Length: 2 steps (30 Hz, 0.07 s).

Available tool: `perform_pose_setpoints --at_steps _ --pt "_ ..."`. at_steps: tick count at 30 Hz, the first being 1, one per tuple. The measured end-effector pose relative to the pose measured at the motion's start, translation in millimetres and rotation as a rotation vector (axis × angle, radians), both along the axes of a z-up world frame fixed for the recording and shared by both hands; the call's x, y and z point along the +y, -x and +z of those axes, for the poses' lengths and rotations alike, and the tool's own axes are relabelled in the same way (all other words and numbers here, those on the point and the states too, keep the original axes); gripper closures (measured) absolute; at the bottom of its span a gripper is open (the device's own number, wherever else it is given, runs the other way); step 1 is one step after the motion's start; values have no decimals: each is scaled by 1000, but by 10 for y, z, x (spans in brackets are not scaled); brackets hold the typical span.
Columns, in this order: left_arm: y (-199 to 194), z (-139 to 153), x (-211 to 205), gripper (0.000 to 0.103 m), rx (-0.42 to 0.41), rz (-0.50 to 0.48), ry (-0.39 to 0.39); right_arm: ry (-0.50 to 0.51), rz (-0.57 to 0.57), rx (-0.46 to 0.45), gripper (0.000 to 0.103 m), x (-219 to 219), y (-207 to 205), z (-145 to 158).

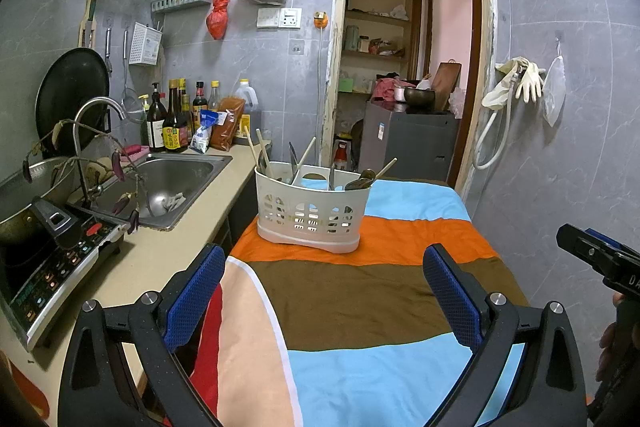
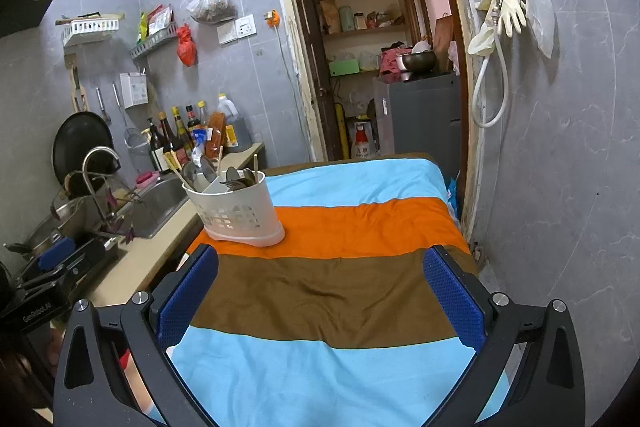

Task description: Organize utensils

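A white perforated utensil caddy [image 1: 310,213] stands on the orange stripe of a striped cloth [image 1: 360,299]. It holds chopsticks [image 1: 262,151], spoons [image 1: 362,181] and other metal utensils. It also shows in the right wrist view [image 2: 240,211], at the cloth's left edge. My left gripper [image 1: 324,291] is open and empty, held back from the caddy above the brown stripe. My right gripper [image 2: 320,291] is open and empty, to the right of the caddy and nearer than it. The right gripper's body [image 1: 600,259] shows at the right edge of the left wrist view.
A counter [image 1: 160,259] on the left carries a steel sink [image 1: 168,187] with a tap, an induction cooker [image 1: 52,267], a pot and sauce bottles [image 1: 176,119]. A doorway [image 1: 408,67] lies behind the cloth. A tiled wall [image 2: 560,167] with hanging gloves stands close on the right.
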<state>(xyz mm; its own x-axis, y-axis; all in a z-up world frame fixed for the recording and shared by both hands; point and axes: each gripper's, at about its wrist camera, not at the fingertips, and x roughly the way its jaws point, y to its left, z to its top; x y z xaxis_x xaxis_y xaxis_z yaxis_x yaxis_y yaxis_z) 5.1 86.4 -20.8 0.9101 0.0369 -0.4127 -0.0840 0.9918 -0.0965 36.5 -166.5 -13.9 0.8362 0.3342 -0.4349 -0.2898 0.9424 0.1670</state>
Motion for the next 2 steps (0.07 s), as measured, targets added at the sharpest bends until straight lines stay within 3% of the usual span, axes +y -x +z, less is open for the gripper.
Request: perform_pose_setpoints --at_steps 2 --pt "-10 -13 22 6 3 -2 1 0 2 3 0 -5 -30 -4"
